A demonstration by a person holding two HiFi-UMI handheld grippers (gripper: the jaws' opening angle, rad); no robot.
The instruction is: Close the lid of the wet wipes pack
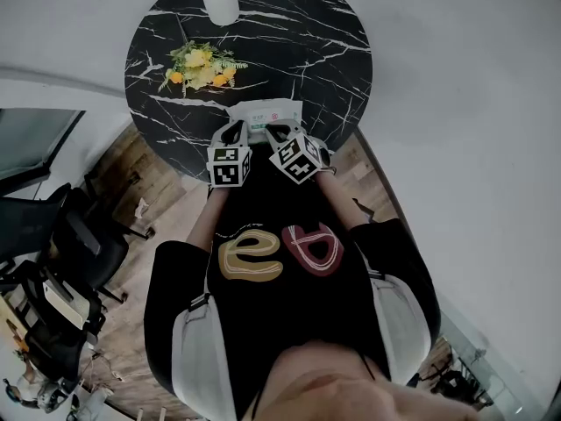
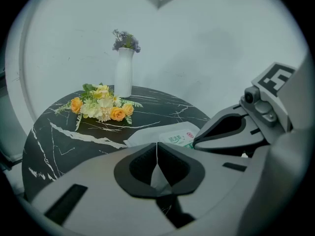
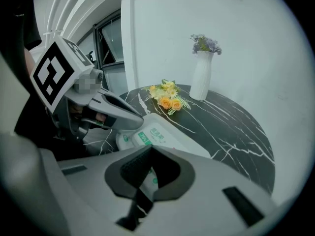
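A round black marble table [image 1: 333,51] fills the top of the head view. The wet wipes pack [image 1: 266,112], white with green print on top, lies at the table's 6 o'clock edge, nearest the person. Whether its lid is up or down cannot be told from any view.

The left tongs [image 2: 157,145] have their jaws drawn narrow, and their dark pads meet at the tips. Only a hollow further back is left, with the white of the pack showing through it. The right tongs [image 3: 147,150] are closed in the same way, tips together, and the pack's green label shows through the gap behind them. Nothing is seen pinched in either pair.

In the head view the two tongs sit side by side at the pack's near end, the left at about 7 o'clock of the pack and the right at about 5 o'clock. It is unclear whether the tips touch the pack.

A white vase [image 1: 220,3] holding small purple flowers stands at the table's 12 o'clock rim. A loose bunch of yellow and orange flowers [image 1: 202,64] lies at about 10 o'clock, well apart from the pack. Dark office chairs [image 1: 70,235] stand on the wooden floor at 8 o'clock of the head view.
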